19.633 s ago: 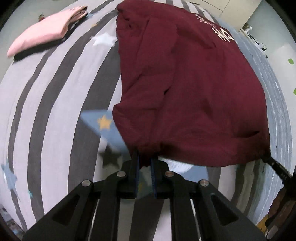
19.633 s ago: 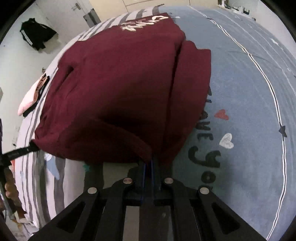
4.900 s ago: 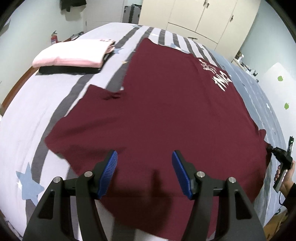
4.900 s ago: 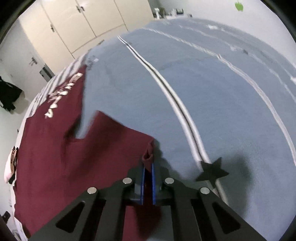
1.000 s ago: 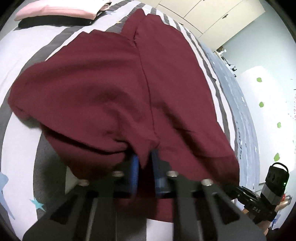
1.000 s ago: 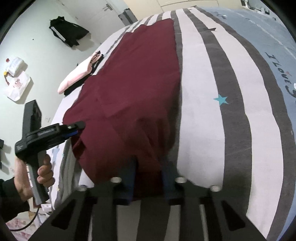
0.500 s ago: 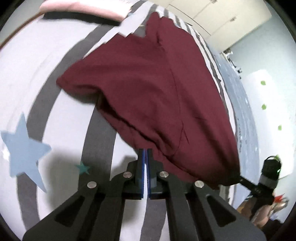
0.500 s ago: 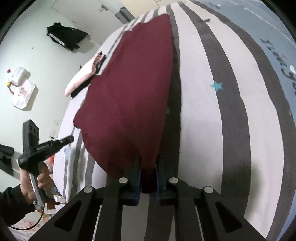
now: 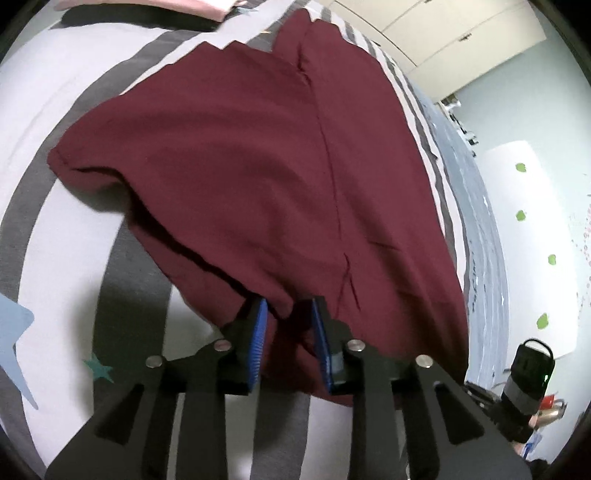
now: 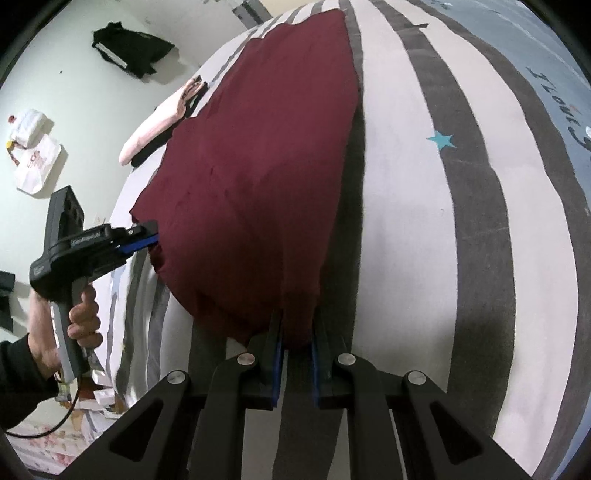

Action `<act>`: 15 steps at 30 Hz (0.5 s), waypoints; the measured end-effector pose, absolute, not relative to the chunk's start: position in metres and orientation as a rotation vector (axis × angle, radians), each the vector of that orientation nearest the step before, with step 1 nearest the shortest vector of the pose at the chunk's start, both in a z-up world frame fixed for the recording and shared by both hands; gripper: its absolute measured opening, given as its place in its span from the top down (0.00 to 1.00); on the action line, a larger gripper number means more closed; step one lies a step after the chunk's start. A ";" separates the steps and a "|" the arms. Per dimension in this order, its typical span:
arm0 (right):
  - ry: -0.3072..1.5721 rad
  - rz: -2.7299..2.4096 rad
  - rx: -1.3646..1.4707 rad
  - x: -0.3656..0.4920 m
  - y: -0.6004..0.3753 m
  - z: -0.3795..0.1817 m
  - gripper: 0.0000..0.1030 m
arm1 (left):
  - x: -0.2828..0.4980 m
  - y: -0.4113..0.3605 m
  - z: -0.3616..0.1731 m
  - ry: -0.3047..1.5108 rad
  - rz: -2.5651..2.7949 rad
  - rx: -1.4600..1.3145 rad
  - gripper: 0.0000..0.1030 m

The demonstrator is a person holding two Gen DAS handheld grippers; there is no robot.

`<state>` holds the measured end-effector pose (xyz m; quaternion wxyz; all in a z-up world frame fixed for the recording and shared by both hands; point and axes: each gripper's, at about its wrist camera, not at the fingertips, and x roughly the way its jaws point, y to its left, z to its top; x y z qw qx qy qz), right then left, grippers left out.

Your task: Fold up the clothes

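The dark red shirt (image 9: 240,177) is lying on the striped bed (image 10: 461,229), already folded into a long strip, with more folding likely left. The left gripper (image 9: 288,343) has just been opening; cloth is sitting loose between its jaws. The right gripper (image 10: 296,363) seems to be pinching the shirt's near corner with narrow jaws.

A folded garment (image 9: 258,177) lies on the bed (image 9: 55,96), clothes stack (image 9: 155,9) behind it at the far edge.
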<state>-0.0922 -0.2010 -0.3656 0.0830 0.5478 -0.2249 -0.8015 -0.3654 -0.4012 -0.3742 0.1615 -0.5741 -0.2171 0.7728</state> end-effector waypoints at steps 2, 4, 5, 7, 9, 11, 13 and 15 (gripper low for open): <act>-0.685 -2.412 1.625 -0.092 -0.201 -0.364 0.87 | -0.370 -0.402 -0.377 -0.675 2.178 -1.639 0.68; -0.694 -2.424 1.615 -0.093 -0.200 -0.362 0.83 | -0.373 -0.399 -0.377 -0.676 2.169 -1.646 0.52; -0.691 -2.434 1.615 -0.094 -0.200 -0.361 0.80 | -0.374 -0.397 -0.377 -0.663 2.171 -1.647 0.51; -0.718 -2.437 1.594 -0.095 -0.198 -0.359 0.69 | -0.375 -0.392 -0.377 -0.628 2.178 -1.642 0.51; -0.732 -2.445 1.583 -0.097 -0.197 -0.356 0.68 | -0.376 -0.389 -0.375 -0.609 2.180 -1.629 0.52; -0.747 -2.455 1.584 -0.098 -0.194 -0.353 0.62 | -0.377 -0.388 -0.373 -0.586 2.188 -1.618 0.77; -0.804 -2.459 1.570 -0.100 -0.189 -0.353 0.58 | -0.377 -0.390 -0.373 -0.573 2.210 -1.616 0.95; -0.822 -2.471 1.570 -0.104 -0.185 -0.355 0.58 | -0.377 -0.392 -0.369 -0.576 2.221 -1.590 0.97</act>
